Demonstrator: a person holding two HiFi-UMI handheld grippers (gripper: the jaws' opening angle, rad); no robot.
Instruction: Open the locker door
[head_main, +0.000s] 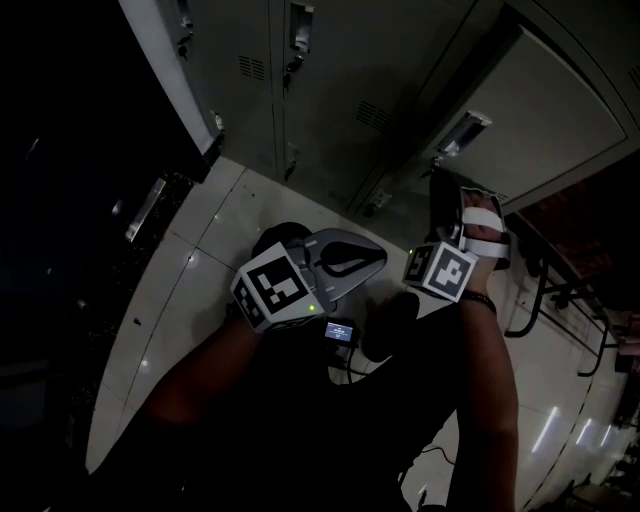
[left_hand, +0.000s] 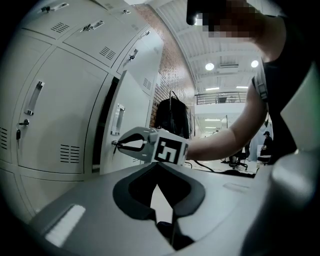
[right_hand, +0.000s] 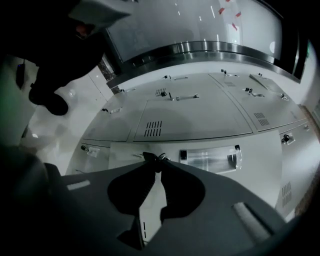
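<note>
Standing upright straight ahead of the right claw (right_hand: 152, 161), the locker door (right_hand: 260, 165) is a tall, flat rectangle of smooth pale grey painted metal, its long axis vertical and its face turned toward the claw. In the right gripper view it appears rolled onto its side. A small dark key (right_hand: 159, 157) with a wire ring pokes out of the door face, pointing back along the claw's fingers. The right claw's two dark tips are pinched together on this key. Just past the tips, to one side of the key, a shiny bar handle (right_hand: 210, 159) lies along the door's length. In the left gripper view a dark gap runs down the door edge beside the key. Farther out from the claw, a neighbouring locker shows a block of narrow vent slots (right_hand: 153, 128) and the same matt grey finish. The left claw (left_hand: 157, 170) hangs back from the lockers, aimed at the right claw, its curved grey fingers together with nothing between them. Glossy pale floor tiles (head_main: 200, 260) lie beneath both claws.
</note>
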